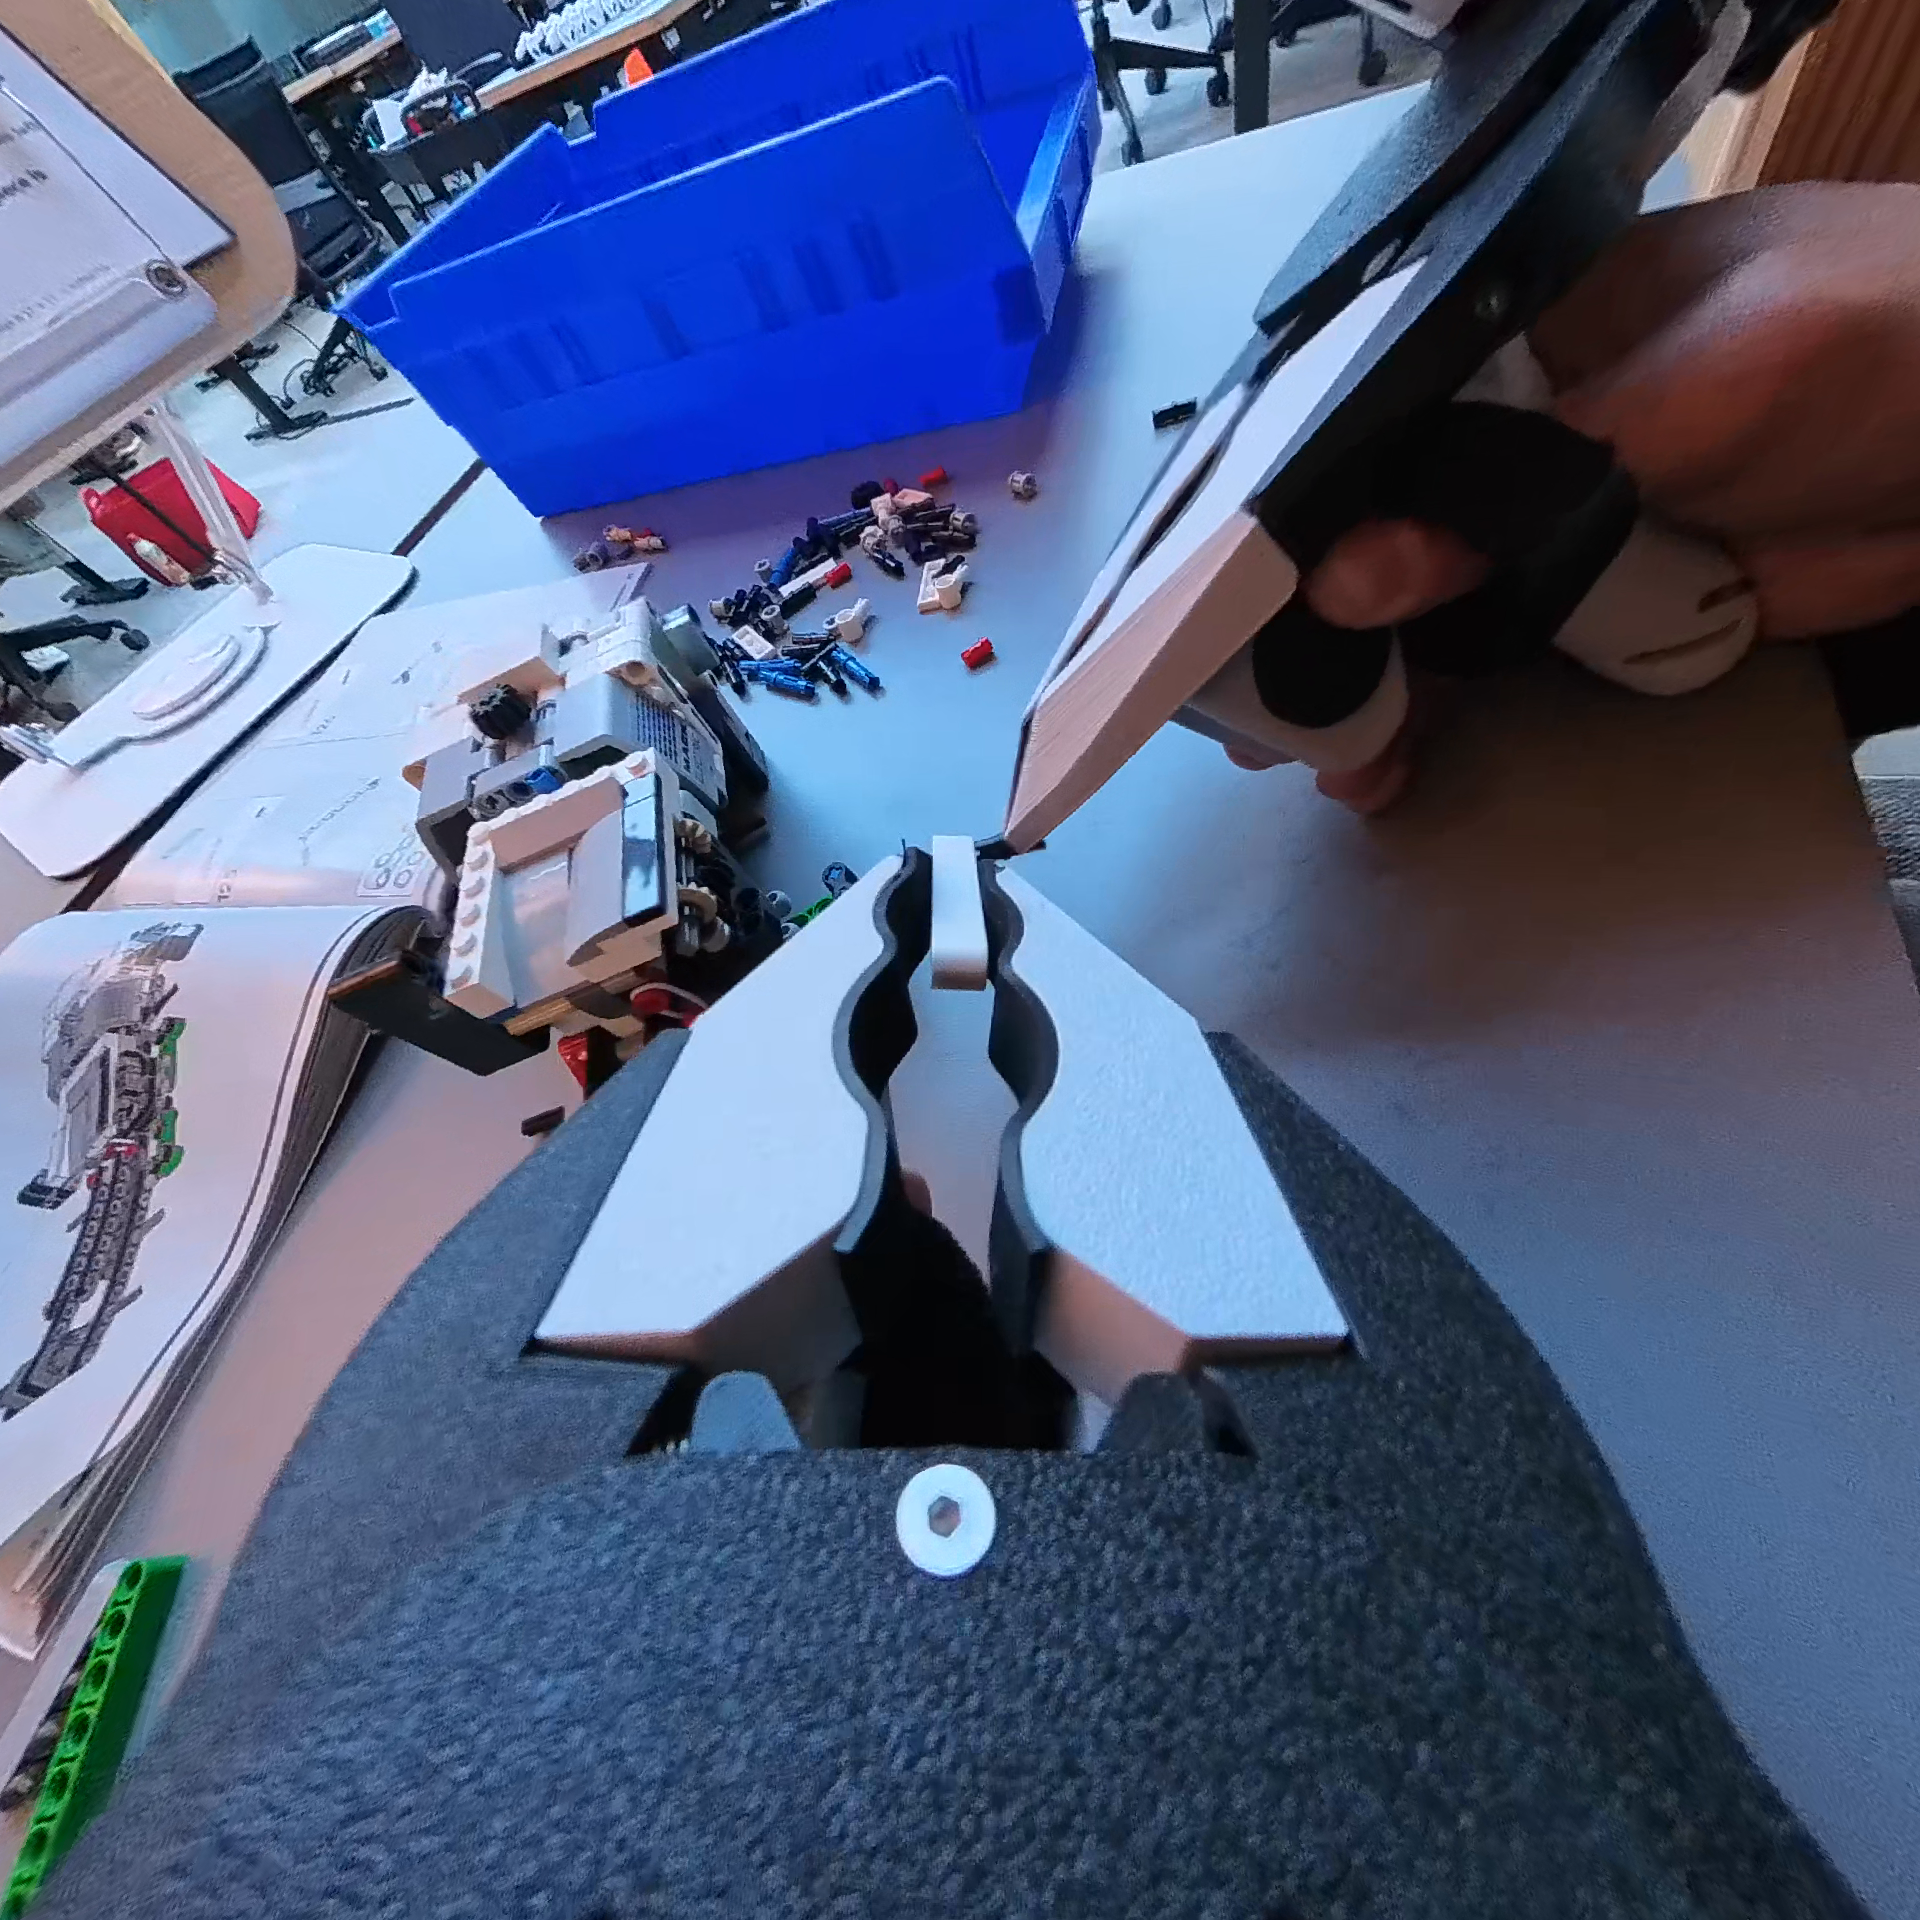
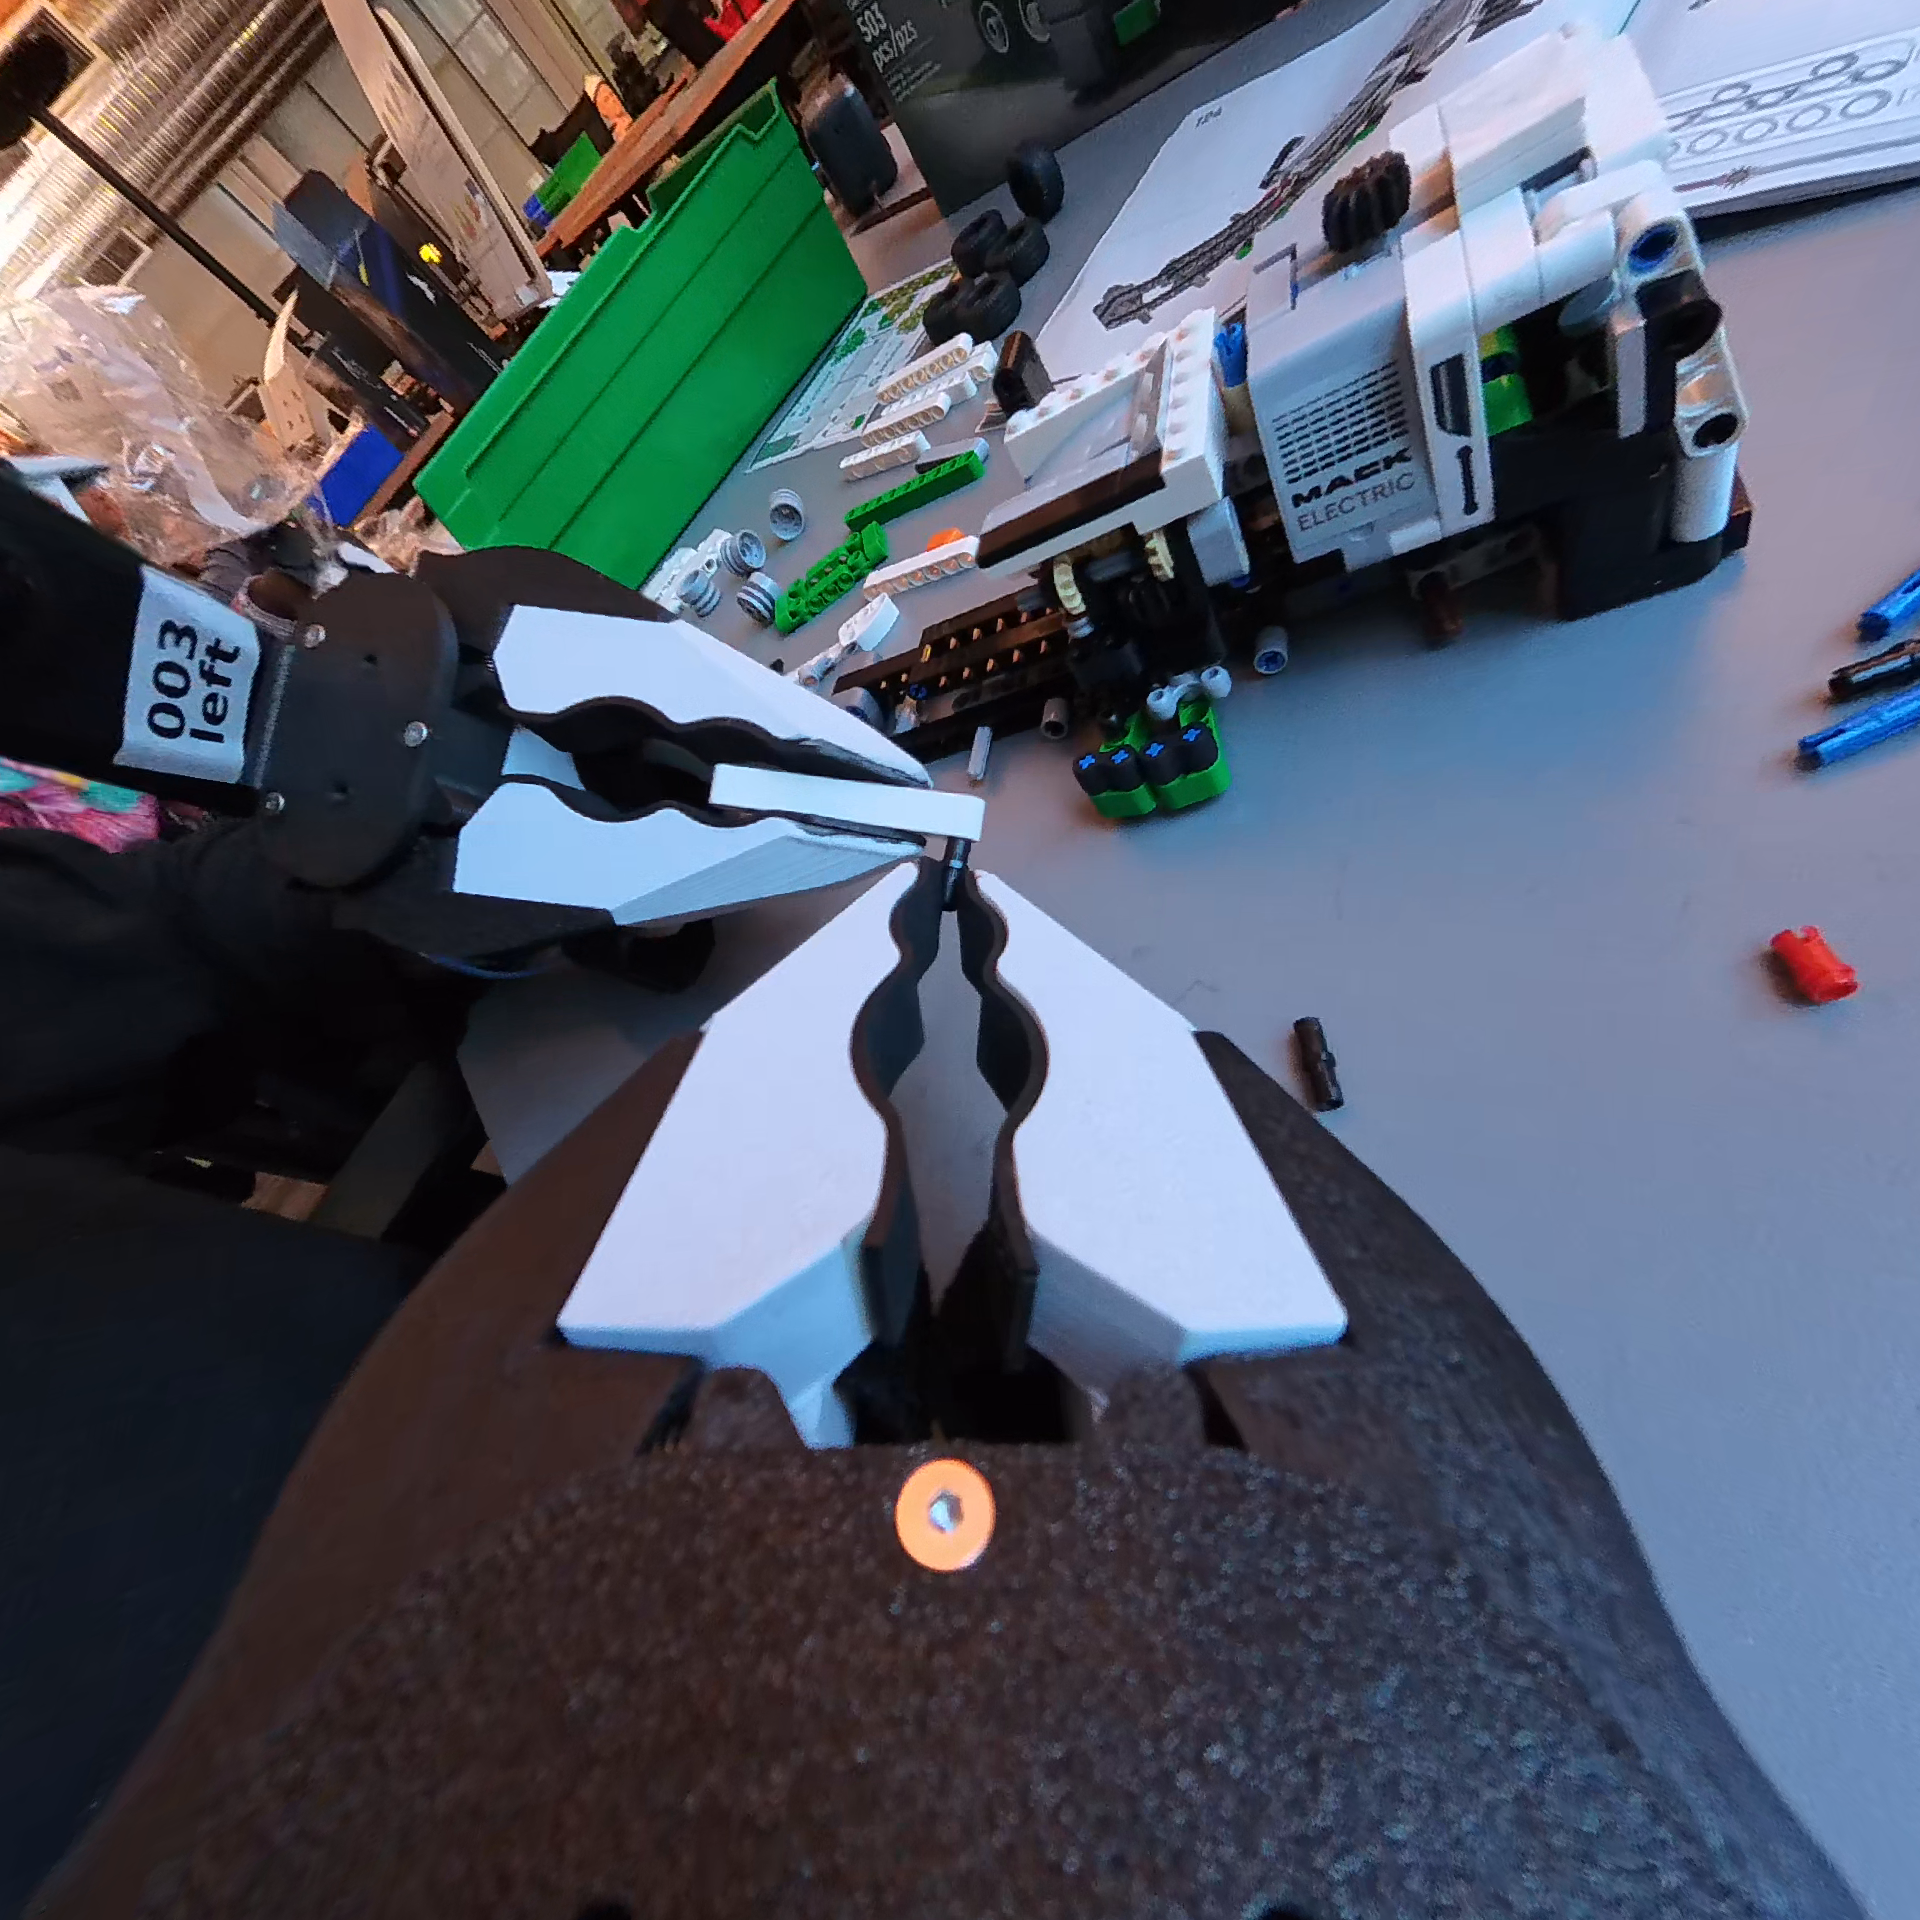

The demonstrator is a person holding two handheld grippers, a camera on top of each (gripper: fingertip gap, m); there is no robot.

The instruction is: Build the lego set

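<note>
My left gripper [image 1: 956,868] is shut on a white lego beam [image 1: 958,914], which it holds just above the grey table [image 1: 1455,1039]. It also shows in the right wrist view [image 2: 920,810], with the beam [image 2: 847,805] sticking out past its tips. My right gripper [image 2: 954,883] is shut on a small black pin [image 2: 954,860]. The pin's tip sits at the beam's free end; I cannot tell whether it is inside a hole. The right gripper [image 1: 1013,847] comes in from the upper right, held by a hand. The part-built white truck [image 1: 582,831] [image 2: 1351,447] stands on the table.
Loose pins and connectors [image 1: 852,592] lie in front of a blue bin [image 1: 727,281]. The open instruction booklet [image 1: 135,1143] and a green beam [image 1: 83,1714] lie at left. A green bin [image 2: 665,384], tyres [image 2: 997,260], a red piece [image 2: 1813,964] and a black pin [image 2: 1317,1062] are nearby. Less than 4 cm separates the two grippers' tips. Left tips and right tips are each some 12 cm from the red piece [image 2: 1813,964]. It turns up in the left wrist view [image 1: 977,657] as well.
</note>
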